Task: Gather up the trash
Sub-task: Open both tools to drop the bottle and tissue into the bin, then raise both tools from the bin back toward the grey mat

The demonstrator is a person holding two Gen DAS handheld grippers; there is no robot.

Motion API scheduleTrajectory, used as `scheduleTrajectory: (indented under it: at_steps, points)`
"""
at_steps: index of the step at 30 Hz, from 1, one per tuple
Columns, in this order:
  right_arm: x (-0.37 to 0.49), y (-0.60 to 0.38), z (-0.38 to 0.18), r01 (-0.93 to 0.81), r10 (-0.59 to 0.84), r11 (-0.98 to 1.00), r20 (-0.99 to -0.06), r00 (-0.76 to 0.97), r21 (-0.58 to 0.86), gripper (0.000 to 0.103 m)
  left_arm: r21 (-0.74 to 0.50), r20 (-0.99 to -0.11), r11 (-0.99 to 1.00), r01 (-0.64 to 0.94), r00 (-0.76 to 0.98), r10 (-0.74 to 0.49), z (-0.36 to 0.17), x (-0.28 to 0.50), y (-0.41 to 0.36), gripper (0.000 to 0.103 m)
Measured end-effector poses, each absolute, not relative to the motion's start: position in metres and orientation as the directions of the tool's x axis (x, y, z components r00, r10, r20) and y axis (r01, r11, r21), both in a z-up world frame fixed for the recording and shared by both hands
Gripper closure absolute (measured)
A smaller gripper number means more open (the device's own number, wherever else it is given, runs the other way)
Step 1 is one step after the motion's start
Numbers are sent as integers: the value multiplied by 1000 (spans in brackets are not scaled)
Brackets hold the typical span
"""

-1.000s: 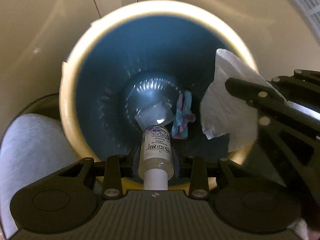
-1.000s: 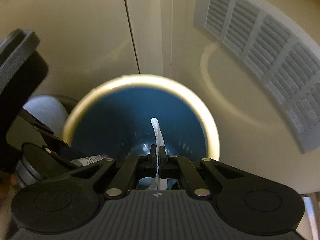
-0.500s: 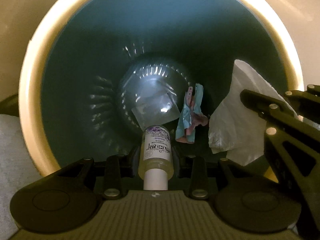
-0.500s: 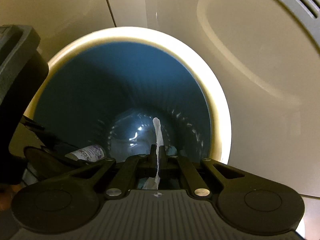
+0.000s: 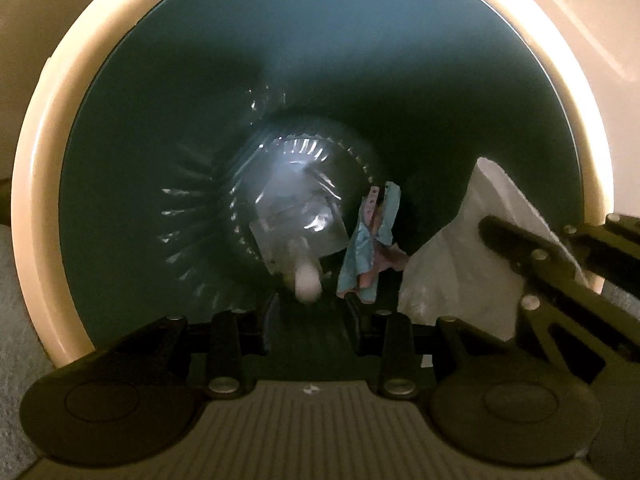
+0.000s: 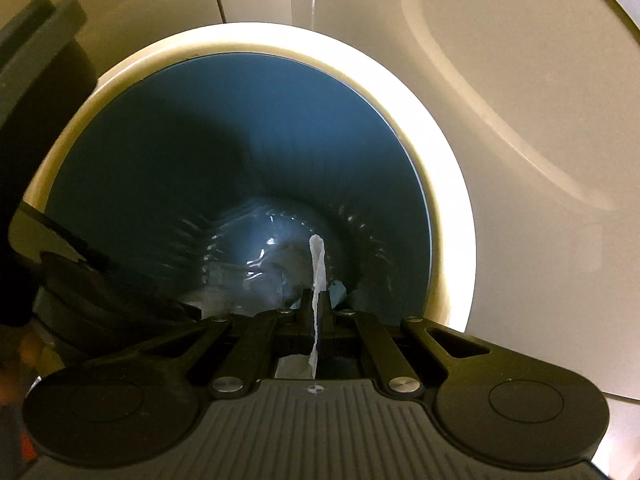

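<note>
Trash: crumpled white tissue (image 6: 318, 276) pinched in shut right gripper (image 6: 316, 300) over blue-lined round bin (image 6: 256, 50); may cling on release. Left gripper (image 5: 310, 312) part-open, empty; small bottle (image 5: 307, 280) blurred below it.

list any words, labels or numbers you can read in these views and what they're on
No text can be read in either view.
Bottle inside the bin: blurred, so its label is unreadable.
Teal and pink wrapper: any print is too small to read.
Crosshair mark on the body of the left claw: a symbol only, no letters.
</note>
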State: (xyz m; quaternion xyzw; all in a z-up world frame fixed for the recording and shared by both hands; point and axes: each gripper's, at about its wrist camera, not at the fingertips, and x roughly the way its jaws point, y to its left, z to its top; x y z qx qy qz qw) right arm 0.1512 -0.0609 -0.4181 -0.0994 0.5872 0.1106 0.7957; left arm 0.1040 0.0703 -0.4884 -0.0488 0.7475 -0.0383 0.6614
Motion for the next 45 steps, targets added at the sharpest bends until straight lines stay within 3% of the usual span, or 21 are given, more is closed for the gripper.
scheduleTrajectory:
  at_steps: [3,4,6,7,10,12,14,15,17,22,28,31,35,45]
  points:
    - [151,-56,-421,-286,49,958,-959,279,-34,101,-112,-983,994,-9,-147,-112,-492,103,68,62]
    - [152,-56,-422,-281,58,960,-960,274,-22,96,-110,-982,994,-9,-154,-110,-492,103,68,52]
    - [153,-59,-420,-249,60,968,-961,271,-10,74,-84,-984,996,-20,-156,-87,-489,104,72,32]
    - [154,-63,-419,-232,58,973,-958,280,-9,67,-87,-985,996,-23,-149,-90,-486,105,74,31]
    - [156,-72,-410,-193,97,980,-952,289,41,60,-119,-981,992,-45,-146,-124,-473,107,80,28]
    - [155,-80,-400,-171,129,982,-946,296,80,57,-111,-985,992,-61,-125,-118,-458,106,83,17]
    - [152,-86,-386,-153,157,982,-936,316,113,44,-126,-988,990,-58,-81,-131,-440,104,85,17]
    - [150,-90,-377,-144,175,980,-929,326,134,42,-142,-987,988,-54,-66,-146,-430,102,86,17]
    - [143,-94,-358,-129,190,980,-916,355,153,30,-164,-986,986,-36,-21,-164,-403,98,90,17]
    - [113,-104,-296,-160,267,963,-841,470,216,16,-160,-972,987,-7,175,-157,-322,69,102,0]
    - [54,-102,-222,-246,283,957,-690,666,156,6,-193,-901,981,-4,398,-175,-233,23,112,0]
    - [20,-95,-196,-259,260,962,-603,754,91,0,-151,-856,989,4,500,-133,-200,-2,104,0]
    - [-19,-87,-170,-253,212,967,-513,832,-11,0,-65,-805,998,19,590,-64,-175,-26,90,0]
    - [-46,-91,-155,-216,190,976,-448,874,-8,0,31,-753,998,56,658,-13,-154,-49,77,0]
